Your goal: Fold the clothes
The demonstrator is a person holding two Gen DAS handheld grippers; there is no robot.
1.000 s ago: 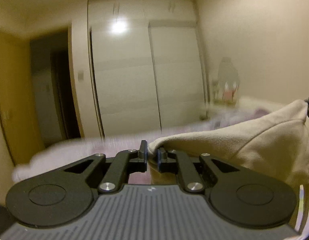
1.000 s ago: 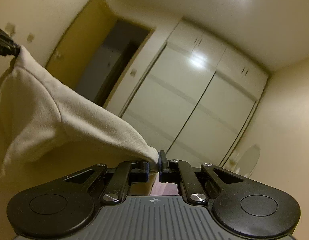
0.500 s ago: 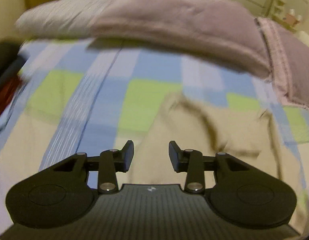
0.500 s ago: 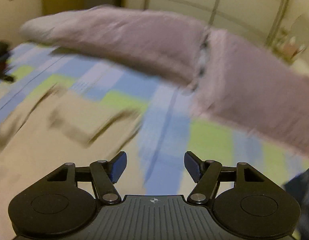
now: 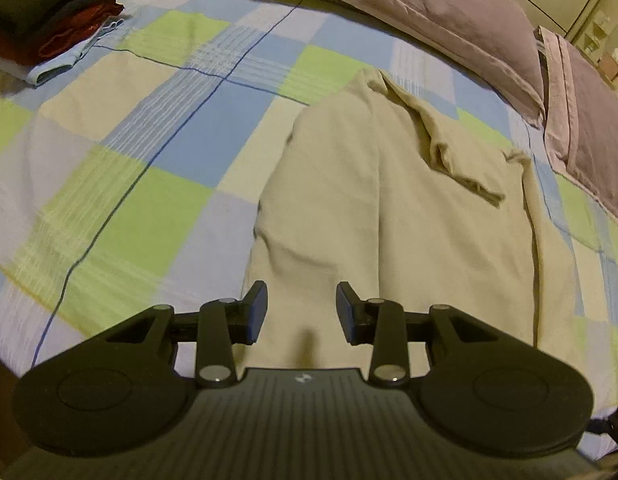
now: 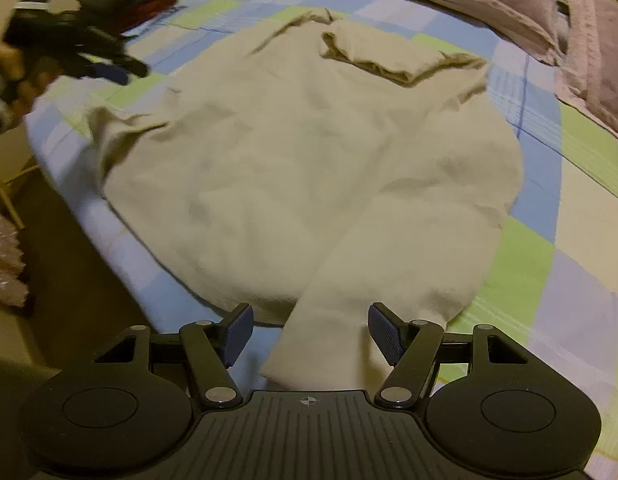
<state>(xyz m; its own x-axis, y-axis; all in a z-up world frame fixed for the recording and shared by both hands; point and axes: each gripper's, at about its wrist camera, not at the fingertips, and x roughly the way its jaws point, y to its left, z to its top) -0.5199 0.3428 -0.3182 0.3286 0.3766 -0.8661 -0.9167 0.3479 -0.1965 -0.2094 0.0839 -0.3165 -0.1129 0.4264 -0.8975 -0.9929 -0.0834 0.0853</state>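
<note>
A cream long-sleeved top (image 6: 301,168) lies spread on the checked bed sheet (image 6: 569,240), with a folded flap (image 6: 385,54) near its far end. In the left wrist view it (image 5: 373,208) stretches away from me. My left gripper (image 5: 301,308) is open and empty just above its near edge. My right gripper (image 6: 311,330) is open, its jaws either side of a sleeve end (image 6: 329,344) without holding it. The left gripper also shows in the right wrist view (image 6: 89,56), at the far left.
A stack of folded clothes, dark, red and light blue (image 5: 53,20), sits at the bed's far left corner. Mauve pillows (image 5: 449,12) line the head of the bed. The bed edge (image 6: 121,248) drops to a dark floor at my left.
One second ago both grippers were shut on the top, holding it up in the air. They have let go, opened and dropped low; the top now lies flat on the bed.
</note>
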